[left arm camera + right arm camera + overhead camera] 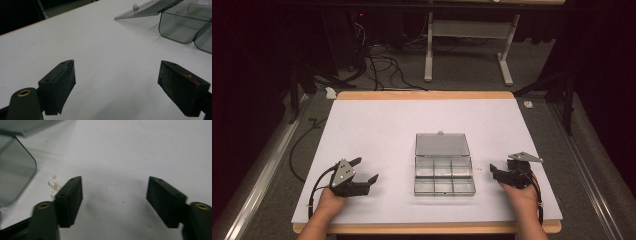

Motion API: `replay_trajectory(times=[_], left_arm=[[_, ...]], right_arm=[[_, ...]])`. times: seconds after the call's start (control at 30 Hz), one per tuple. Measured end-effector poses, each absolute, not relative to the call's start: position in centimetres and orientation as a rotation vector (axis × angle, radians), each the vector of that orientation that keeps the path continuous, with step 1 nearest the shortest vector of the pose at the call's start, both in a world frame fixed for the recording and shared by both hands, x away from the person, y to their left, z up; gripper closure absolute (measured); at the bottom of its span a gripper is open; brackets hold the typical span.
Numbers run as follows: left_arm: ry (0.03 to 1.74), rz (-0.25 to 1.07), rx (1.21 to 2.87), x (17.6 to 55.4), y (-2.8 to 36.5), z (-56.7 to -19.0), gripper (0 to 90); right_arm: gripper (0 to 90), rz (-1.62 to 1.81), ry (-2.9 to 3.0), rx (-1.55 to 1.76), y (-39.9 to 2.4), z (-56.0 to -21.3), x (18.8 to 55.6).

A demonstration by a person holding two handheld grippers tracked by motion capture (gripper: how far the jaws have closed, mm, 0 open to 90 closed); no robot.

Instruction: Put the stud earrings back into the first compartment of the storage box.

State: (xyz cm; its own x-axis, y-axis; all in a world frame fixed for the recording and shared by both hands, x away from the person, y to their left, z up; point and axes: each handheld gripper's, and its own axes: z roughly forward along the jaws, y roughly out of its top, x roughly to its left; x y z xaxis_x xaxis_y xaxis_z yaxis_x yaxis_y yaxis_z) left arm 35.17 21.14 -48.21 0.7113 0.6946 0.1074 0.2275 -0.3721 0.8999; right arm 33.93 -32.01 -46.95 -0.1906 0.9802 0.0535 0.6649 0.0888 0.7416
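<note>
A clear plastic compartment box (444,175) lies open at the middle of the white table, its lid (441,144) folded flat behind it. In the left gripper view the box (186,27) is at the top right, and in the right gripper view its corner (15,172) is at the left. Some tiny metal parts (53,185) lie on the table just right of the box, close beside the right gripper's left jaw; in the high view they show as specks (479,168). My left gripper (365,170) rests left of the box, open and empty. My right gripper (498,171) rests right of it, open with bare table between its jaws.
The white table top (377,125) has a wooden edge at front and back. Behind it on the dark floor stand a metal frame (469,35) and loose cables (382,65). A rail (267,165) runs along the left side.
</note>
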Motion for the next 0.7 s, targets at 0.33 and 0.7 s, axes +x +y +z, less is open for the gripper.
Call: replay_trajectory(times=[0.33,0.7], left_arm=[[0.673,0.598,1.938,35.0,21.1,-48.2,15.0],[0.670,0.596,1.945,35.0,21.0,-48.2,15.0]], right_arm=[[24.3,0.911,1.896,1.569,-30.4,-46.2,33.0],[14.4,0.883,1.978,1.542,-29.0,-46.1,33.8]])
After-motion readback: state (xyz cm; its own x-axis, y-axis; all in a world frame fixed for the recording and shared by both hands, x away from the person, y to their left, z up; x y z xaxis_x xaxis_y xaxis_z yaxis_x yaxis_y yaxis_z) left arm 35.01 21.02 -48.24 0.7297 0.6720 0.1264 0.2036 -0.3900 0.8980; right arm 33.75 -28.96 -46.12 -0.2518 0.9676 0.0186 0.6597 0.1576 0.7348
